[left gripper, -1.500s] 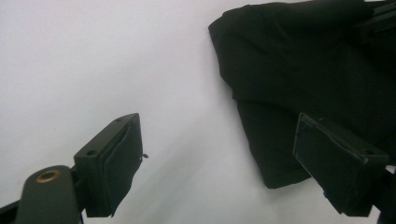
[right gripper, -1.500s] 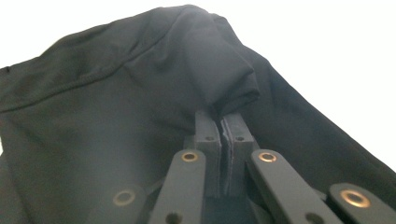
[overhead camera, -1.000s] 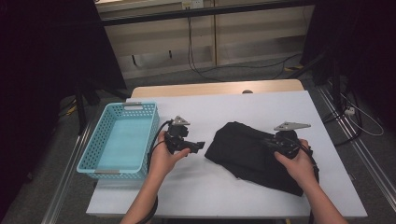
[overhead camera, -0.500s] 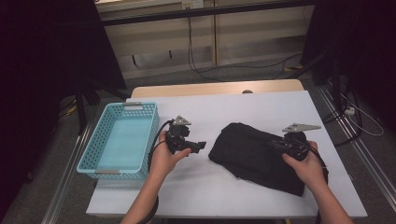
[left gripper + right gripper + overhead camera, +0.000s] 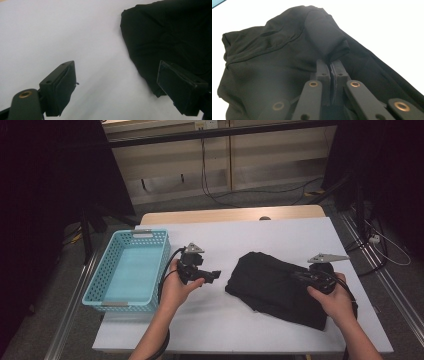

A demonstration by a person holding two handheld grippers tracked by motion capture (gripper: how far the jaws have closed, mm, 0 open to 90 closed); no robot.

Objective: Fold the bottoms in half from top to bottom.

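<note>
A black garment (image 5: 267, 285) lies crumpled on the white table (image 5: 240, 330), right of centre. My right gripper (image 5: 301, 276) rests on its right part, shut on a raised fold of the cloth (image 5: 324, 37); in the right gripper view the jaws stand pressed together at the right gripper's tip (image 5: 331, 64) with fabric caught between them. My left gripper (image 5: 214, 275) hovers just left of the garment, open, pointing toward it. In the left gripper view the left gripper (image 5: 116, 68) has bare table between its jaws, and the garment's edge (image 5: 170, 32) lies by the right jaw.
A light blue plastic basket (image 5: 95, 287) stands at the table's left side, with nothing in it. Bare white table lies in front of and behind the garment. Beyond the far edge are dark floor and cables.
My right gripper has shifted slightly to the right, drawing the garment's pinched fold with it. The left gripper has stayed where it was.
</note>
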